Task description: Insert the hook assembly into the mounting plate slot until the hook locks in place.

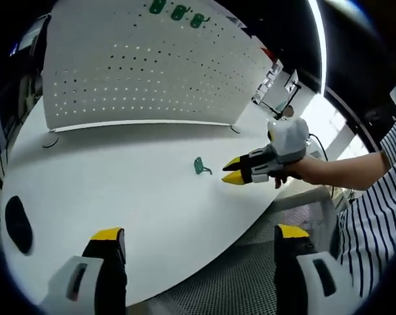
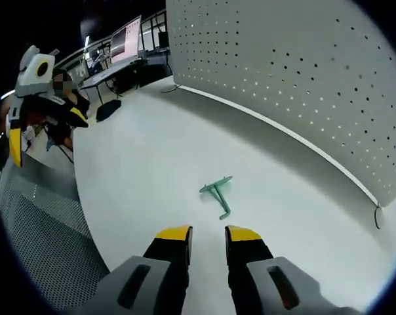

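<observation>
**benchrat:** White tabletop [image 2: 152, 164] everywhere, with a big white perforated pegboard panel [image 1: 139, 65] standing upright along its far side. That panel looks like the mounting plate. Three small green hooks [image 1: 178, 11] already hang near its top edge in the left gripper view.

**pegfan:** And the one that's meant to go in?

**benchrat:** Small green plastic hook assembly [image 2: 218, 194], lying flat on the table, well short of the panel. In the right gripper view it's dead ahead at 12 o'clock, just beyond the yellow tips of the right gripper [image 2: 208, 235]. Its long stem runs roughly toward the gripper, with the crossbar at the far end.

**pegfan:** Jaws?

**benchrat:** Right gripper's jaws are parted by a narrow gap, holding nothing. In the left gripper view the same tool comes in from 3 o'clock, tips just beside the hook. The left gripper [image 1: 201, 233] is spread wide, also empty, and hangs back at the table's near edge.

**pegfan:** So the right one's nearer.

**benchrat:** By a lot. I'd guess it picks up by the stem.

**pegfan:** Any labels?

**benchrat:** Nothing readable. Monitors in the background are too blurry.
</observation>
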A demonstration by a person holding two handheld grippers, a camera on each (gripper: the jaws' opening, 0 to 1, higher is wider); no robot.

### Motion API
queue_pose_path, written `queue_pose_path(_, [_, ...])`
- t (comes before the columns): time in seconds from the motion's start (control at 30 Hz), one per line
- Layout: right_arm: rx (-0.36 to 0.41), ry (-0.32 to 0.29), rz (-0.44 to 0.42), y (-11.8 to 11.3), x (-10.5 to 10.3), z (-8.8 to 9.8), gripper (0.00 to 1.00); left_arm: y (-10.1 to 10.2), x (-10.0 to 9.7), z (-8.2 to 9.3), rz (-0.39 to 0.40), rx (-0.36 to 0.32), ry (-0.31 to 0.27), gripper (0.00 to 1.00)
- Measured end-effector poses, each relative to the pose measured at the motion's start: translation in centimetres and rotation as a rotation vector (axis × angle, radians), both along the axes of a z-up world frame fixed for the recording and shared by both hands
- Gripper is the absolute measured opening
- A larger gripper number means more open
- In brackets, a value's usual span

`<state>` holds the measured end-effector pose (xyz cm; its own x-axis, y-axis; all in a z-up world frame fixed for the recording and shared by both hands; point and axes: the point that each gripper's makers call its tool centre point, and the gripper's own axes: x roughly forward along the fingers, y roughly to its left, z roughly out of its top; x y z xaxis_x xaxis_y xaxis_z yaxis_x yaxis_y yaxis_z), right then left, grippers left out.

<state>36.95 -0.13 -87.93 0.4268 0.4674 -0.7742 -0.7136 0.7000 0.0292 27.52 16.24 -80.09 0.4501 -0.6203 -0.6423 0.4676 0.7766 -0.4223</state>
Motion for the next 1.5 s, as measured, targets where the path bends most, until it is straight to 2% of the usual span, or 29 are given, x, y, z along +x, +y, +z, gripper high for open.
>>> queue_pose_path(0.03, [-0.011, 0.013, 0.019, 0.2, 0.1, -0.3, 0.18, 0.0, 0.0, -0.1, 0.001, 0.001, 0.002, 0.96])
queue_pose_path(0.1, [-0.032, -0.004, 0.048, 0.5, 0.9, -0.5, 0.18, 0.0, -0.1, -0.2, -0.002, 0.003, 0.010, 0.96])
queue_pose_path(0.33, [-0.053, -0.003, 0.076, 1.1, 3.0, -1.4, 0.16, -0.4, -0.1, -0.5, 0.000, -0.002, 0.023, 0.96])
queue_pose_path(0.67, [-0.059, 0.008, 0.085, 1.1, 3.4, -1.9, 0.12, -0.3, 0.2, -0.7, 0.015, -0.008, 0.037, 0.95])
queue_pose_path(0.87, [-0.033, 0.013, 0.045, 0.9, 3.6, -1.9, 0.02, -0.6, 0.6, -0.6, 0.013, -0.012, 0.032, 0.94])
queue_pose_path(1.03, [-0.027, 0.012, 0.024, 0.9, 3.5, -1.9, 0.01, -0.9, 0.7, -0.5, 0.005, -0.011, 0.029, 0.94])
queue_pose_path(1.1, [-0.008, 0.031, -0.033, 0.9, 3.5, -1.9, 0.01, -0.9, 0.7, -0.5, 0.004, -0.011, 0.029, 0.94])
queue_pose_path(1.2, [0.035, 0.030, -0.095, 0.7, 3.8, -1.4, 0.01, -0.7, 0.7, -0.4, 0.006, -0.009, 0.025, 0.94])
queue_pose_path(1.5, [0.110, 0.029, -0.108, 1.4, 3.7, 1.5, 0.00, -0.2, 1.3, -0.3, 0.028, -0.007, 0.007, 0.93])
